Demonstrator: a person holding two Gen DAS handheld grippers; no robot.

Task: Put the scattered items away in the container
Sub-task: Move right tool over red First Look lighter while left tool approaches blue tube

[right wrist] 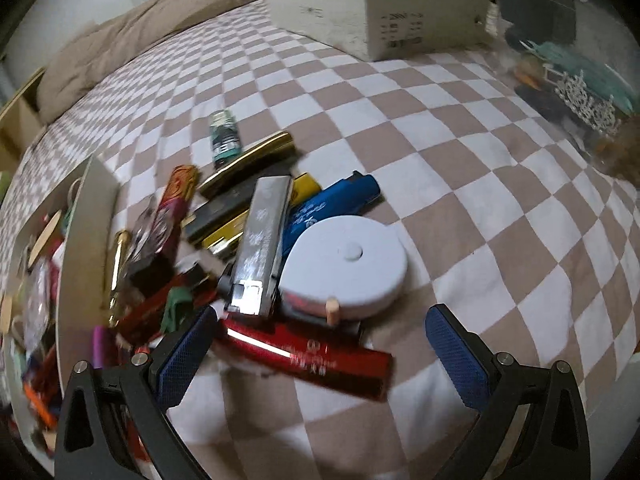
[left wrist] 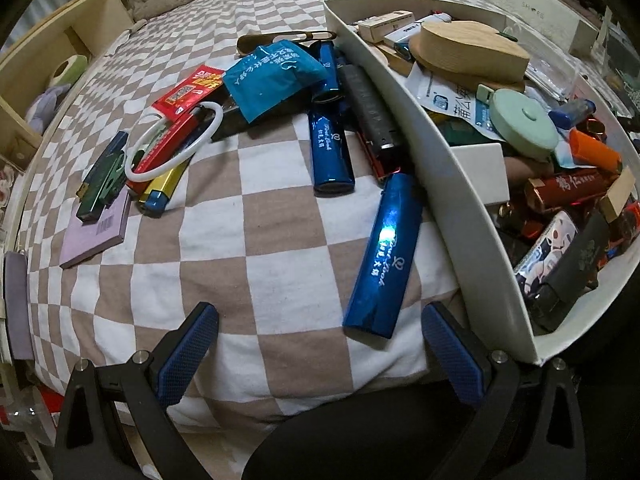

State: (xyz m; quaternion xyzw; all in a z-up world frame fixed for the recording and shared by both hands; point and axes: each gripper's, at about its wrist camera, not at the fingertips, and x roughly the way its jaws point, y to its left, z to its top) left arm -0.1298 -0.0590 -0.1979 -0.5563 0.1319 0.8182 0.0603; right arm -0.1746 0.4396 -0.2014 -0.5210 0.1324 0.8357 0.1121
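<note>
The left hand-held gripper (left wrist: pixel 320 344) hung with fingers apart and empty over the beige-and-white checkered bed (left wrist: pixel 248 240); three glossy blue lighters lay loose beside the white plastic container (left wrist: pixel 452 200) — the nearest (left wrist: pixel 382 256) against its wall; the right hand-held gripper (right wrist: pixel 320 344) gaped empty too, a red metallic lighter (right wrist: pixel 308 356) and round white tape measure (right wrist: pixel 344 266) just ahead.

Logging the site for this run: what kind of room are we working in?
Most likely a bedroom: the items lie on a bed's checkered sheet, a rumpled blanket runs along its far edge, and a wooden shelf stands beside it.
</note>
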